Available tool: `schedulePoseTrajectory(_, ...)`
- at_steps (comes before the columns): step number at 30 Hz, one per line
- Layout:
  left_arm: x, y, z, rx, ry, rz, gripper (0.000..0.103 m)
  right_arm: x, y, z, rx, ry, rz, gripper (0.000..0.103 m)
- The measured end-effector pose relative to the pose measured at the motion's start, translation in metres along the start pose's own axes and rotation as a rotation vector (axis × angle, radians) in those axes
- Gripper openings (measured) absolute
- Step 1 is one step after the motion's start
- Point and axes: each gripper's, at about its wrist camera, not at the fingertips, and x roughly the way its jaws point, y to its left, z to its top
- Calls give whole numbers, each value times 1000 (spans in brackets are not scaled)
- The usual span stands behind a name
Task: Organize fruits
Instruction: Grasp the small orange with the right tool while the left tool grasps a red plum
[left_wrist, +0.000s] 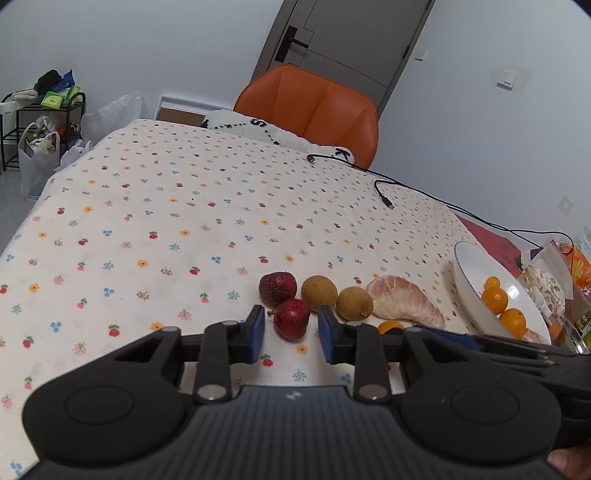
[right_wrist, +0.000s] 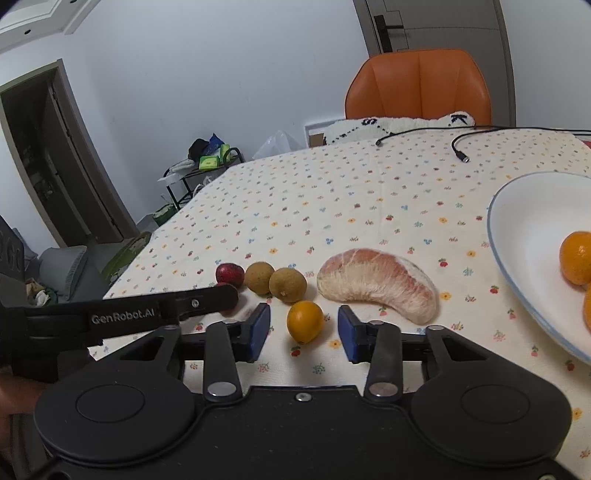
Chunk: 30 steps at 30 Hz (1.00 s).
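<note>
Left gripper (left_wrist: 291, 338) gaped around my red fruit (left_wrist: 291, 319) | right gripper (right_wrist: 303, 334) gaped around kumquat (right_wrist: 305, 321) | read "GenRobot.AI"

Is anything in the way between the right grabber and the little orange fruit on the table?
Nothing visible. The small orange kumquat lies on the flowered tablecloth just ahead of the open right gripper, lined up with the gap between its blue-padded fingers.

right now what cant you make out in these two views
- Nearer red fruit: right wrist view, almost all behind the left gripper.
- Small orange fruit: left wrist view, mostly behind that gripper's finger.
- White bowl: cut off by the right edge, right wrist view, so its full contents are unknown.
</note>
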Motion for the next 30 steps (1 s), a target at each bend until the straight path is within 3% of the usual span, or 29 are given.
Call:
schedulePoseTrajectory(2,-1,0,0,-2,0,-3,22,3,-1,-2,4,13,2,22)
schedulePoseTrajectory(4,-3,-1,1,3,-5,-11,21,2,0,-4,-5,8,1,20)
schedulePoseTrajectory(30,-42,-70,9,112,-96,-109,19,-79,-20,2,9,-148,-48,20)
